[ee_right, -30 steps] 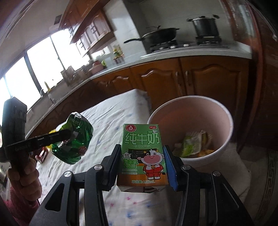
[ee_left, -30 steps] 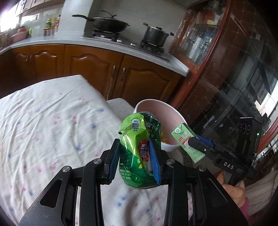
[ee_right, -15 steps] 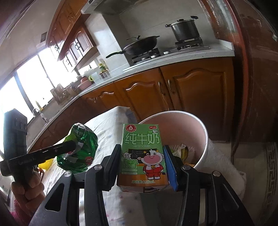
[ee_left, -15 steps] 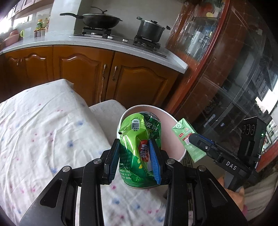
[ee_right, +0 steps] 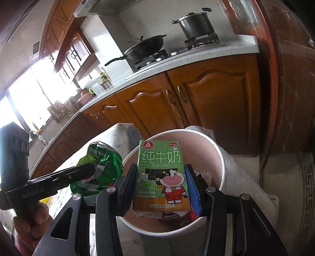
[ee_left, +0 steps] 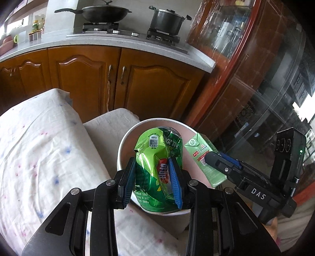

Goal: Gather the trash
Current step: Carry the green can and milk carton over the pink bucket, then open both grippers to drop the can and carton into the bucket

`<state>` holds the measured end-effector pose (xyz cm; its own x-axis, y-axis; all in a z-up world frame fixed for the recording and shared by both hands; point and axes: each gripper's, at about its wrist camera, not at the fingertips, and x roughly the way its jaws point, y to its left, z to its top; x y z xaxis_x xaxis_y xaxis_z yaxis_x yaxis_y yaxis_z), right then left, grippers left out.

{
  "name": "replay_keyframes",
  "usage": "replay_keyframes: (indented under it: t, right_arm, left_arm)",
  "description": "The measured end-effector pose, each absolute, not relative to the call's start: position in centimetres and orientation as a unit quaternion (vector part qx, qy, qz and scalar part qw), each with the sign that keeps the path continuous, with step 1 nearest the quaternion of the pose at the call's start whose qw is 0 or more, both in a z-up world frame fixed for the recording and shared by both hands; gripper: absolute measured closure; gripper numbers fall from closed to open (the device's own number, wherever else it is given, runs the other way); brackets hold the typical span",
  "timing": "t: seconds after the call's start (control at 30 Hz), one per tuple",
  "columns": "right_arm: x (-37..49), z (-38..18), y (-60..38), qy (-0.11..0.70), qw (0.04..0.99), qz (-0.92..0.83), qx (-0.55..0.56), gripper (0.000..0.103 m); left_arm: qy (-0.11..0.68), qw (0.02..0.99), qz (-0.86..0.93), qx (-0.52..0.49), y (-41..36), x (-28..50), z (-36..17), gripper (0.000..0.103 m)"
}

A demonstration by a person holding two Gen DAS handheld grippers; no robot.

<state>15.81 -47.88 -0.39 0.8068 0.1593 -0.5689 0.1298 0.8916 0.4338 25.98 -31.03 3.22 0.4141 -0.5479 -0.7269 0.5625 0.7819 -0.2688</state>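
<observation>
My left gripper [ee_left: 152, 171] is shut on a crushed green can [ee_left: 157, 157], held right over the mouth of the pink waste bin [ee_left: 128, 137]. My right gripper [ee_right: 160, 181] is shut on a green milk carton [ee_right: 160, 171] with a cartoon cow, above the same bin [ee_right: 218, 157]. In the left wrist view the carton [ee_left: 202, 155] hangs at the bin's right side in the other gripper. In the right wrist view the can [ee_right: 102, 167] sits left of the bin's rim, pinched by the left gripper. Some wrappers lie inside the bin.
A table with a white dotted cloth [ee_left: 39, 157] lies left of the bin. Wooden kitchen cabinets [ee_left: 137, 82] stand behind, with a wok [ee_left: 102, 12] and a pot [ee_left: 167, 18] on the stove. A dark glass cabinet [ee_left: 256, 78] is to the right.
Both grippers have moved forward with their loads, from over the table to over the bin. The bin looks nearer and larger in both views. Neither grip has changed.
</observation>
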Motion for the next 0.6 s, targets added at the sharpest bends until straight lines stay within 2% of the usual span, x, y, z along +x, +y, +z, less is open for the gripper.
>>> replay_keyframes:
  t: [0.47, 0.6]
  right_arm:
    - [17.2, -2.0, -49.1, 0.337, 0.911, 0.001, 0.237, 0.053]
    - [17.2, -2.1, -49.4, 0.337, 0.909, 0.005, 0.246, 0.051]
  left_arm:
    - [0.461, 0.825, -0.326, 0.028, -33.6, 27.0, 1.1, 0.071]
    - [0.461, 0.824, -0.328, 0.034, -34.0, 26.9, 1.2, 0.065]
